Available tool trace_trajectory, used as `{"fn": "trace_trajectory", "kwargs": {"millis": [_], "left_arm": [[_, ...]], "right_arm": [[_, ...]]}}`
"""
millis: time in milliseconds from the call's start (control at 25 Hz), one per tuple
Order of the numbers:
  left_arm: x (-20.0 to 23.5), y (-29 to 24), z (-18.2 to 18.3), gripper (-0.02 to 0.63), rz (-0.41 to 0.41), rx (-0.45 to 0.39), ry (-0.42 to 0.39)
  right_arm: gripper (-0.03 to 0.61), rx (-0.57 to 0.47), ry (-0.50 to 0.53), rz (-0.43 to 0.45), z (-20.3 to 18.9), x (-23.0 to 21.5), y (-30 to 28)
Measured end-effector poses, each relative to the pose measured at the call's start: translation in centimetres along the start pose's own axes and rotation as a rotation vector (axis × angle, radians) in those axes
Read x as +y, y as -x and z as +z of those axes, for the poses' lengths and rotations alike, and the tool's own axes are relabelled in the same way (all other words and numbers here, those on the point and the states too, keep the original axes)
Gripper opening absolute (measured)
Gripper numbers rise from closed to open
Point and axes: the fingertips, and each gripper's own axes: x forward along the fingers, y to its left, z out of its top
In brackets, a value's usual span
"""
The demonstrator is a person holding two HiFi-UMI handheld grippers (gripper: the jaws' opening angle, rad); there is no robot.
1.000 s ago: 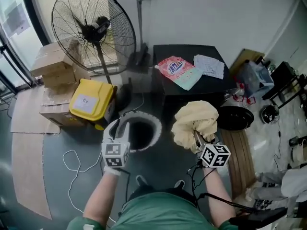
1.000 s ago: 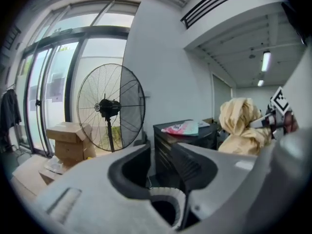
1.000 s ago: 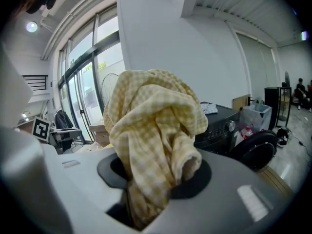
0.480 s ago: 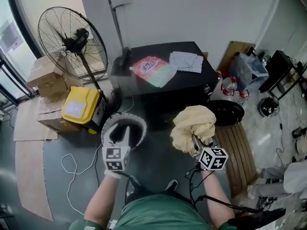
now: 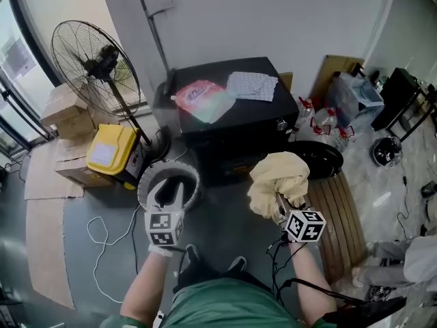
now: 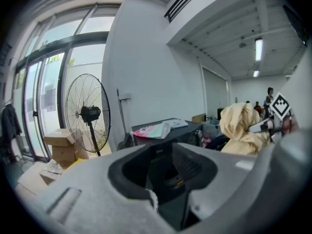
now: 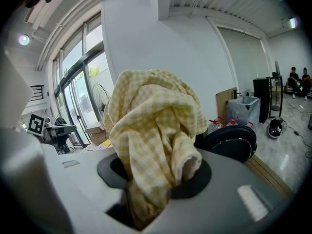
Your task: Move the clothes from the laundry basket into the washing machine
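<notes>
- Cloth [image 5: 276,180], yellow and checked, hangs as a loose bundle in the right tongs [image 5: 278,205]. It is in the air, in front of the black washer [image 5: 232,125] and well apart from the white basket [image 5: 145,182].
- In the right gripper view the tongs [image 7: 156,179] are clenched on the cloth [image 7: 156,126], and its folds spill over both jaws.
- Left tongs [image 5: 171,193] are released, with nothing between the jaws. In the head view they sit over the basket.
- We judge the step in hand to be the carry to the washer. Its round door [image 5: 321,157] stands open at the right of the front.
- To do it well, we would lower the right tongs toward the front opening, which the head view does not show, and lead with the bulk of the bundle.
- We would hold the grip firm until the cloth is deep inside, because the loose ends can catch on the door or the edge of the opening.
- We would let go only when no part hangs outside. The free left tongs could push in an end that trails.
- Inside, the basket looks dark, and we cannot tell if more clothes wait there.
</notes>
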Motion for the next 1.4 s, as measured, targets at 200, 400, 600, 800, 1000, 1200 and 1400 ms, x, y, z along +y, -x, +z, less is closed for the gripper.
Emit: {"fn": "trace_trajectory", "kwargs": {"millis": [200, 400, 600, 800, 1000, 1200, 1400], "left_arm": [[-1.6, -1.3, -0.4, 0.140, -0.012, 0.026, -0.004], [-2.1, -4.0, -1.3, 0.140, -0.032, 0.052, 0.000], [-1.3, -7.8, -1.9, 0.140, -0.053, 0.064, 0.024], [0.1, -11.9, -2.2, 0.140, -0.079, 0.067, 0.053], [1.9, -15.4, -3.1, 0.140, -0.094, 0.078, 0.060], [3.4, -17.5, -4.4, 0.140, -0.095, 0.102, 0.085], [3.2, -18.5, -6.0, 0.140, -0.080, 0.142, 0.086]], "right_arm": [[0.170, 0.021, -0.017, -0.018, -0.5, -2.4, -0.3], [0.170, 0.041, -0.037, -0.038, -1.0, -4.1, -1.8], [0.170, 0.059, -0.044, -0.064, -0.4, -5.2, -4.2], [0.170, 0.085, -0.022, -0.093, 1.0, -5.7, -7.3], [0.170, 0.121, 0.014, -0.112, 2.1, -5.3, -10.9], [0.170, 0.148, 0.053, -0.101, 2.3, -4.6, -14.1], [0.170, 0.184, 0.082, -0.063, 0.9, -5.3, -17.1]]}}
